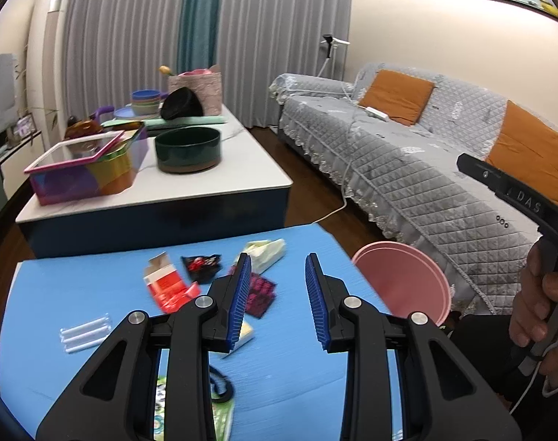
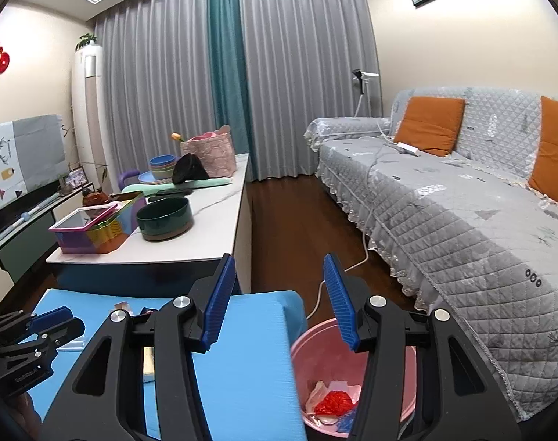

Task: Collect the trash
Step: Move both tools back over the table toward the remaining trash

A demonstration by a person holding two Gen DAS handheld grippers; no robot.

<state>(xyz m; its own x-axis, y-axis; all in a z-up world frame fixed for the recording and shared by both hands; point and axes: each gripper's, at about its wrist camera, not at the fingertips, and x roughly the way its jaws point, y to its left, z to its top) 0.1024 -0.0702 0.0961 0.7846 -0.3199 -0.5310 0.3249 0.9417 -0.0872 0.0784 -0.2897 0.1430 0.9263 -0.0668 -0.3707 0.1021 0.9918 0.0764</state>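
Several scraps of trash lie on the blue table (image 1: pixel 95 294), and all of them sit ahead of the left tongs (image 1: pixel 279 294) and to their left side, none between the jaws. Nearest is a dark pink-patterned wrapper (image 1: pixel 261 292), just beyond and partly behind the left blue pad. Farther left lies a red and white carton (image 1: pixel 165 283), its long axis running away from the camera and leaning a little left. A black and red wrapper (image 1: pixel 200 266) and a pale crumpled bag (image 1: pixel 266 251) lie beyond, toward the table's far edge. A bundle of white sticks (image 1: pixel 84 334) lies well off to the left, long axis across the view. A green printed packet (image 1: pixel 220 415) shows low down, under the tongs' frame (only part of it can be seen).

Both jaws of the left tongs stand apart with nothing between them, a moderate gap. The right tongs (image 2: pixel 279 301) are also empty, jaws somewhat wider, and hang over the table's right edge and the pink bin (image 2: pixel 301 352), which stands on the floor just beside that edge. Red and pale scraps already lie in the bin.

So the left hand is plainly the nearer one to the remaining trash, while the right is better placed for the bin. My guess is that the next pick calls for the left tongs to swing left and dip forward, and for the carton the jaws should close across its short side.
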